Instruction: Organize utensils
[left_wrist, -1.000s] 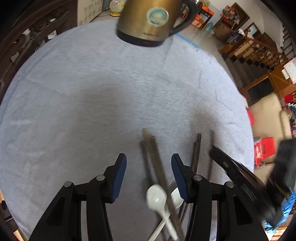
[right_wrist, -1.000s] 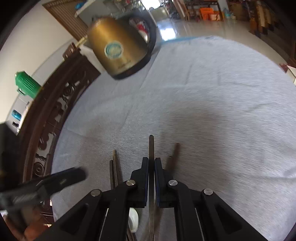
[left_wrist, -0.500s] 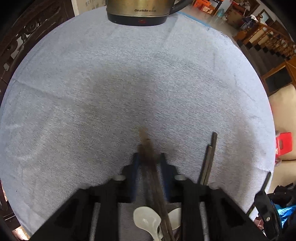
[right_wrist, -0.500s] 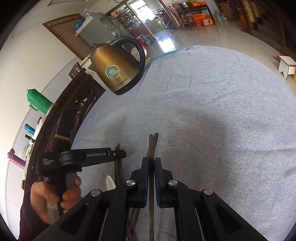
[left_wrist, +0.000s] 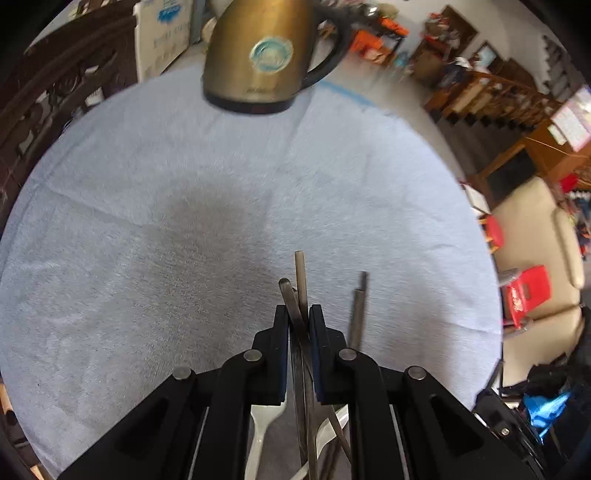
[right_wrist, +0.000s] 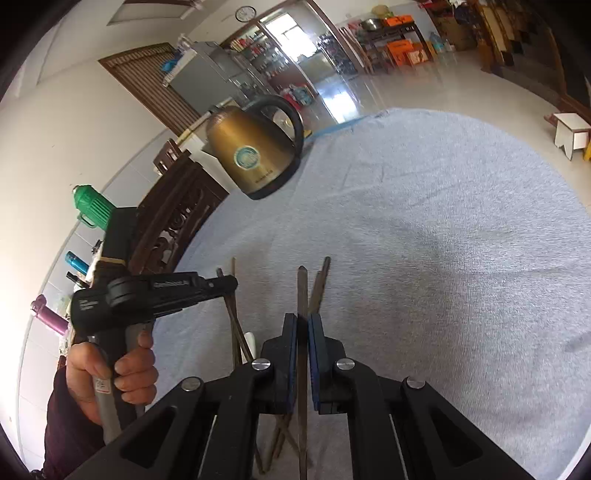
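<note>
We hold chopsticks clamped in both grippers over the grey-clothed table (left_wrist: 184, 192).

Our left gripper (left_wrist: 298, 314) has its fingers (left_wrist: 280, 332) pressed together on a pair of dark chopsticks (left_wrist: 300, 280), whose tips stick out just past the fingertips, one crossing the other. Two more chopsticks (left_wrist: 357, 310) lie on the cloth just right of those fingers, and a white spoon (left_wrist: 260, 424) shows beneath them. Our right gripper (right_wrist: 303, 325) has its fingers (right_wrist: 318, 347) squeezed on a single chopstick (right_wrist: 302, 291) pointing straight ahead; another loose chopstick (right_wrist: 318, 284) lies angled just right of it. A brass kettle (right_wrist: 255, 151) stands well beyond both sets of fingertips.
</note>
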